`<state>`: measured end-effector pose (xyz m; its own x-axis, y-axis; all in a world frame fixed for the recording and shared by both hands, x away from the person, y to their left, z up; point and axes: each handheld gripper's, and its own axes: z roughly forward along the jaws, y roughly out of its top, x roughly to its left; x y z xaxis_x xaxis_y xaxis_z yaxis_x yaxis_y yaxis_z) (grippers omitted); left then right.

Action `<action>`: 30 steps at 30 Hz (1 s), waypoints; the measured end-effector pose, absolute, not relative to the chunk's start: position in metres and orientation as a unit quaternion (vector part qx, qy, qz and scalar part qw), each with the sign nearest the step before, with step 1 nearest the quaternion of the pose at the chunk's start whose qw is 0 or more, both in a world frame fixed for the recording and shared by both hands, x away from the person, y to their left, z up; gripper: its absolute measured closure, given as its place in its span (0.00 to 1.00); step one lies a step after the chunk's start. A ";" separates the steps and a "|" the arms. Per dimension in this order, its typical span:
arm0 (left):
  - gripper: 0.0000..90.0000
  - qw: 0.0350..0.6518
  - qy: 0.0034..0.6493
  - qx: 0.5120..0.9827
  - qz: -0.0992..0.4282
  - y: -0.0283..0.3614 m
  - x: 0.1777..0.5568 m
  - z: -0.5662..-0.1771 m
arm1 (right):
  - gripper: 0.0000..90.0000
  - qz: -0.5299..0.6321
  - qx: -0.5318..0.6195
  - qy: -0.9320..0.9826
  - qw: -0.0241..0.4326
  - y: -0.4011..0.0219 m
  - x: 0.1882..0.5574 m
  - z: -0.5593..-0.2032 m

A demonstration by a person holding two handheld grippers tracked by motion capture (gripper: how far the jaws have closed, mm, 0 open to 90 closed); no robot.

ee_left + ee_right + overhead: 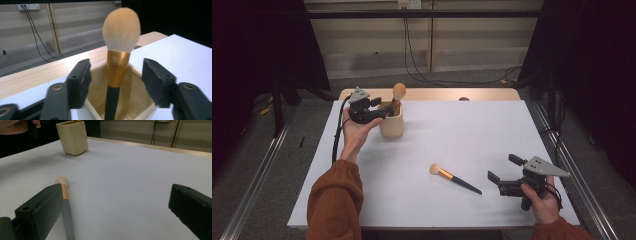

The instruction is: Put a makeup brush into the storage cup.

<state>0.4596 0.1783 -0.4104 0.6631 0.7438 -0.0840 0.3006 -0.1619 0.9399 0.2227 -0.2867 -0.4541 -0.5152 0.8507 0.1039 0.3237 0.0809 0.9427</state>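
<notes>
A cream square cup [392,125] stands at the table's far left, with a large make-up brush [399,91] upright in it, its peach head up. My left gripper [384,111] hovers at the cup's rim. In the left gripper view its jaws stand apart on either side of the brush's gold and black handle [117,72], and neither pad touches it. A smaller brush [454,177] with a black handle lies flat near the front middle. My right gripper [503,167] stands open just right of it, nothing between its jaws; the right gripper view shows this brush [65,195] beside the left jaw.
A white sheet [472,130] covers the wooden table [437,94], whose far edge stays bare. A small dark spot [464,99] sits at that far edge. Black curtains hang on both sides, and cables run along the floor behind.
</notes>
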 end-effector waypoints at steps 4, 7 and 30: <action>0.32 0.540 0.354 0.734 0.208 0.179 0.456 -0.409 | 0.00 0.529 0.424 0.692 0.250 -0.287 0.223 -0.454; 0.25 0.538 0.354 0.736 0.210 0.179 0.453 -0.407 | 0.00 0.528 0.424 0.692 0.250 -0.286 0.223 -0.454; 0.03 0.552 0.357 0.731 0.183 0.181 0.419 -0.411 | 0.00 0.527 0.424 0.693 0.250 -0.286 0.223 -0.454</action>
